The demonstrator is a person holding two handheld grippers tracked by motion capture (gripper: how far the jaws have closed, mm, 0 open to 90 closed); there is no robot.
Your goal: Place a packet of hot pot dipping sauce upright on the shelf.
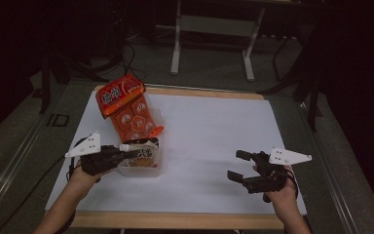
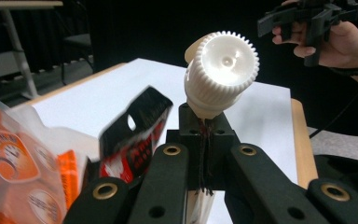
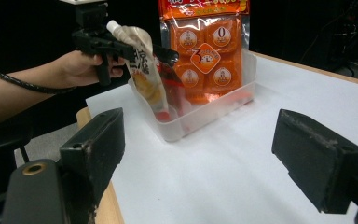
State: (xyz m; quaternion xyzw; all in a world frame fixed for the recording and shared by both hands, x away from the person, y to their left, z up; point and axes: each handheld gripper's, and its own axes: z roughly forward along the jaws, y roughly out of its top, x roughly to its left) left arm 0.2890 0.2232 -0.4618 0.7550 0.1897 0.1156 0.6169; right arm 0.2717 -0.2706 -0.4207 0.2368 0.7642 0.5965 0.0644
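Note:
A spouted drink pouch (image 1: 145, 152) with a white ribbed cap (image 2: 221, 70) hangs partly inside a clear plastic bin (image 1: 141, 170) at the table's left. My left gripper (image 1: 126, 154) is shut on the pouch's neck just below the cap, which the left gripper view shows close up above the jaws (image 2: 205, 128). In the right gripper view the pouch (image 3: 143, 74) stands nearly upright, its bottom in the bin (image 3: 200, 116). My right gripper (image 1: 234, 165) rests low over the table's right side, open and holding nothing, its fingers (image 3: 93, 149) wide apart.
A large orange snack pack (image 1: 124, 105) leans upright in the bin's far end (image 3: 205, 51). A black and red packet (image 2: 137, 135) lies beside the pouch in the bin. White sheet (image 1: 209, 136) covers the table; a wooden edge (image 1: 175, 220) runs along the front.

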